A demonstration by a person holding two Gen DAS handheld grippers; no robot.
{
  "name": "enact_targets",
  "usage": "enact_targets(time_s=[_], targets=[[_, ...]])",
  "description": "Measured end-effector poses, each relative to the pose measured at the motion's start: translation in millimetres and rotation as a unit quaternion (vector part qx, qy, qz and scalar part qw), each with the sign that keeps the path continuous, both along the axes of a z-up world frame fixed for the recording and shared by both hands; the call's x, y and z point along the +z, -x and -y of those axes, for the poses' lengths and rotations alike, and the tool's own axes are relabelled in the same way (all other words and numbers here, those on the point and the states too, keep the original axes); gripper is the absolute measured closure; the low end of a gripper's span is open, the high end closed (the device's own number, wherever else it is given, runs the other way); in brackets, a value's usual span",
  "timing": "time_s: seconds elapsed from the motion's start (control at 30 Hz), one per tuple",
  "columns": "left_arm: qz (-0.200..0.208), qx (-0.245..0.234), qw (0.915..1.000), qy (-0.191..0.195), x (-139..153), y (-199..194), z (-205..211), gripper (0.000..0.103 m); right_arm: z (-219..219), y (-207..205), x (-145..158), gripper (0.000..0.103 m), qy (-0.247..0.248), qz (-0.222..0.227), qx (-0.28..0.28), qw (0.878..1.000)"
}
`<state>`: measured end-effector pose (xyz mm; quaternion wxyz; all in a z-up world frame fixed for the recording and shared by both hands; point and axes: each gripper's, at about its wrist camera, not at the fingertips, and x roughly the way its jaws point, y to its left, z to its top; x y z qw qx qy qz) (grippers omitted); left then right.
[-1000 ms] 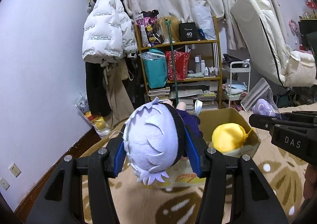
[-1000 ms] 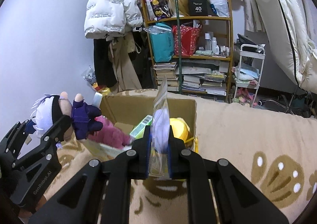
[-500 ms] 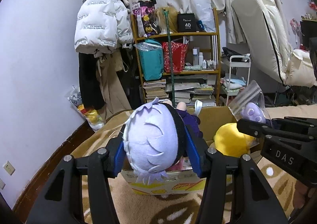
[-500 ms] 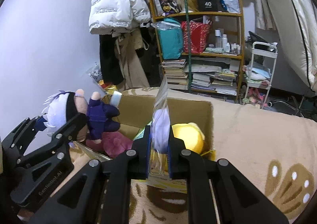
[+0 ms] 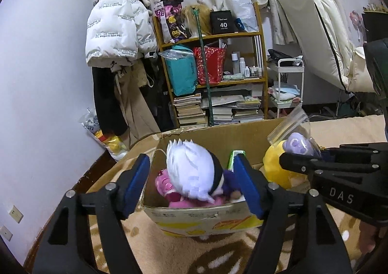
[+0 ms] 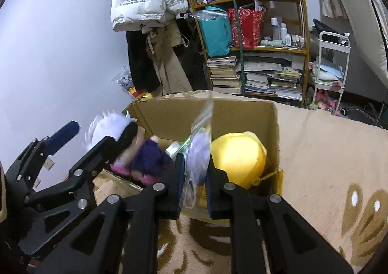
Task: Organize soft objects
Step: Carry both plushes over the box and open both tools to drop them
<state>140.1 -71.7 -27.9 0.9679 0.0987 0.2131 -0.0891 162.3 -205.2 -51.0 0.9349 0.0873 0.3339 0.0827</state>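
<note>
An open cardboard box [image 5: 213, 132] [image 6: 276, 133] stands on the beige patterned blanket. My left gripper [image 5: 191, 177] is open above the box. A white-haired doll in purple clothes [image 5: 191, 172] [image 6: 143, 155] sits between its blue pads without touching them, on a pink plush [image 5: 166, 183] inside the box. My right gripper [image 6: 194, 169] is shut on a clear zip bag holding a lilac plush [image 6: 200, 148] [image 5: 297, 144], over the box. A yellow plush [image 6: 237, 157] [image 5: 276, 167] lies in the box's right side.
A green packet [image 5: 235, 157] stands in the box. Behind it are a cluttered wooden shelf [image 5: 213, 65], coats hanging on the wall [image 5: 116, 31], a white trolley [image 5: 288, 80] and a folded mattress [image 5: 322, 39]. The blanket [image 6: 327, 152] stretches to the right.
The left gripper opened and the white-haired doll dropped from it into the box. Both grippers moved closer over the box; the right still holds the bag.
</note>
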Motion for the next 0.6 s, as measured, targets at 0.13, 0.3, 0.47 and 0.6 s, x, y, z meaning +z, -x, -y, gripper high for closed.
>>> enact_targets(time_s=[0.13, 0.3, 0.47, 0.6], targets=[[-0.005, 0.002, 1.0, 0.005, 1, 0, -4, 0.025, 4, 1, 0, 0.078, -0.008, -0.002, -0.001, 1.0], [-0.002, 0.014, 0.9999, 0.008, 5, 3, -10, 0.018, 3, 5, 4, 0.064, -0.009, 0.006, 0.001, 1.0], [-0.005, 0.028, 0.9994, 0.017, 8, 8, -21, 0.015, 1, 12, 10, 0.058, -0.006, 0.021, 0.001, 1.0], [0.001, 0.039, 0.9991, 0.015, 11, 14, -29, 0.007, 5, 15, 12, 0.052, -0.011, 0.023, -0.008, 1.0]])
